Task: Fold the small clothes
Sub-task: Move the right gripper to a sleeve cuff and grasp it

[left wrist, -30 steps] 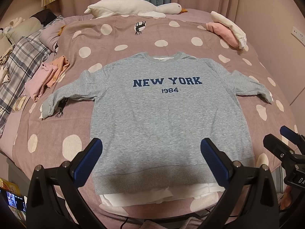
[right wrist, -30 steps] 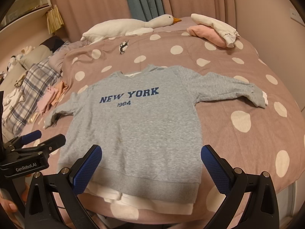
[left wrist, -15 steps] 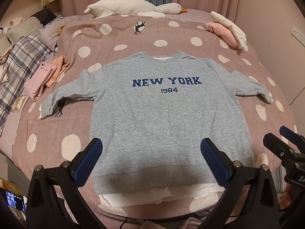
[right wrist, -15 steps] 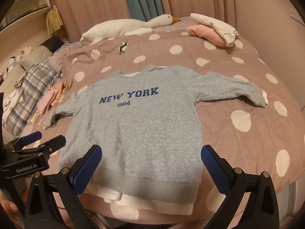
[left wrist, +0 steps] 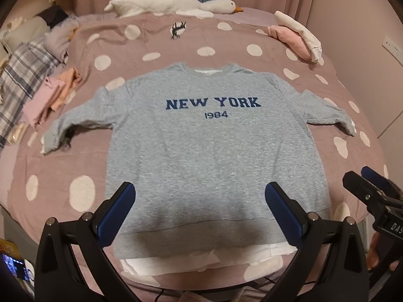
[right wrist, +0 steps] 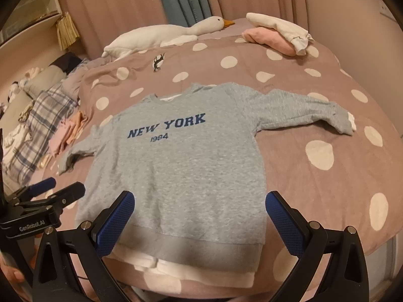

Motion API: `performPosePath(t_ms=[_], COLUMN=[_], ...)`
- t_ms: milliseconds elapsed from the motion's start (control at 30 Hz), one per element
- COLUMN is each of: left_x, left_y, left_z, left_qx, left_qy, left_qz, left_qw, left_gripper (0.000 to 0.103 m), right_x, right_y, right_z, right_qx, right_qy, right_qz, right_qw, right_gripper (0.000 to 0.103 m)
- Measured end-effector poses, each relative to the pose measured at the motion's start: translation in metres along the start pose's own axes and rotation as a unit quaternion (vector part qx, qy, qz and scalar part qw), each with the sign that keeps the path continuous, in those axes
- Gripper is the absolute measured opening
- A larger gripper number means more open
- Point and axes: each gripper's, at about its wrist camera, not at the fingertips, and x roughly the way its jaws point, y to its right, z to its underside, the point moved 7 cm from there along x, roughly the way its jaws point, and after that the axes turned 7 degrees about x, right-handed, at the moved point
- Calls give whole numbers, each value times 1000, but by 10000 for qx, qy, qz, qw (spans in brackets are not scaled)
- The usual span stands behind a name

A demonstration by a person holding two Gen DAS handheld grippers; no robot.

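Note:
A grey sweatshirt (left wrist: 209,151) printed "NEW YORK 1984" lies flat and face up on the bed, sleeves spread to both sides, with a white hem showing below its waistband. It also shows in the right wrist view (right wrist: 181,171). My left gripper (left wrist: 200,201) is open and empty, held above the sweatshirt's lower edge. My right gripper (right wrist: 200,210) is open and empty, above the waistband a little to the right. Each gripper appears at the edge of the other's view: the right one (left wrist: 372,188) and the left one (right wrist: 45,196).
The bed has a pink cover with white dots (left wrist: 83,191). A folded pink and orange stack (left wrist: 50,95) lies left of the sweatshirt beside a plaid blanket (left wrist: 17,73). A goose plush (left wrist: 171,2) and pink and white clothes (left wrist: 297,35) lie at the far side.
Both views have shifted only slightly; the sweatshirt lies unchanged and both grippers stay open.

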Motion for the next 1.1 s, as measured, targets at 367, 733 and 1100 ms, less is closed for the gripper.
performPosePath(t_ms=[367, 733, 1100], left_x=[48, 70, 94], left_y=[-7, 3, 4], left_z=[7, -5, -22], left_qx=[-489, -1075, -1098], left_qy=[-417, -587, -785], left_qz=[797, 1882, 1752], left_qw=[9947, 9745, 9752], left_gripper=[103, 103, 103], right_x=[40, 68, 80], right_y=[56, 163, 238], right_z=[-13, -38, -71], right_qx=[934, 2794, 3935], right_qy=[-82, 271, 808], right_qz=[-267, -647, -815], right_qw=[9952, 9576, 9122], right_gripper=[103, 103, 103])
